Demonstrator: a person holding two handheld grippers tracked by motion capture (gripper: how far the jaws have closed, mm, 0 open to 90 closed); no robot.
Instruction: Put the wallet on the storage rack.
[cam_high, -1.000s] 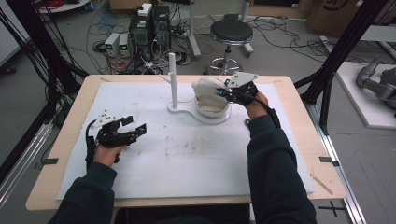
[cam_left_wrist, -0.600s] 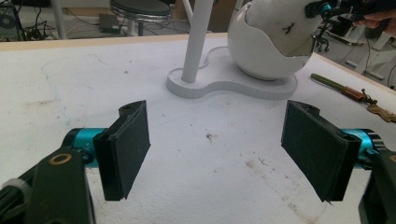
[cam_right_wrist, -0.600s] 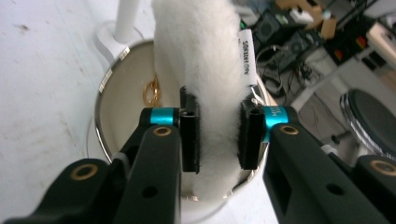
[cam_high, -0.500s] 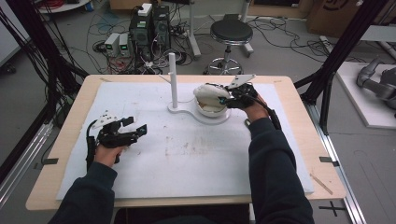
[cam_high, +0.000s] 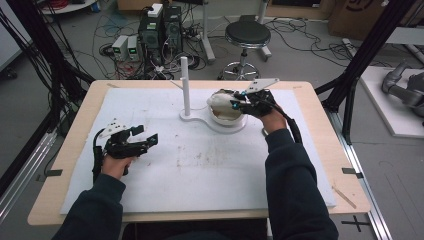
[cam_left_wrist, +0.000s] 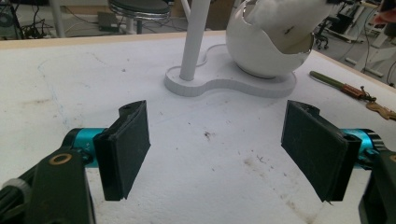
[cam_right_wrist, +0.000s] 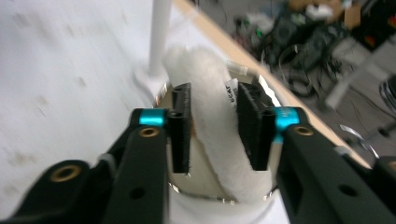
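Two right gripper (cam_right_wrist: 212, 130) jaws have just been closing on the cloth (cam_right_wrist: 210, 116) over the bowl (cam_left_wrist: 266, 51); squeeze squarely. Left gripper (cam_left_wrist: 217, 149) released.

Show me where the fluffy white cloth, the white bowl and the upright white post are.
fluffy white cloth (cam_right_wrist: 212, 121), right gripper view, middle of its fold.
white bowl (cam_left_wrist: 254, 49), left gripper view, outer wall.
upright white post (cam_high: 185, 85), high view, mid-shaft.

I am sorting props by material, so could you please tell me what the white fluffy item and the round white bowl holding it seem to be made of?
The white fluffy item looks like soft plush or fleece: fuzzy nap, a sewn-in printed label. The round white bowl looks like hard glossy plastic or ceramic, with a smooth shine; its inside seems mirror-like, possibly metal.
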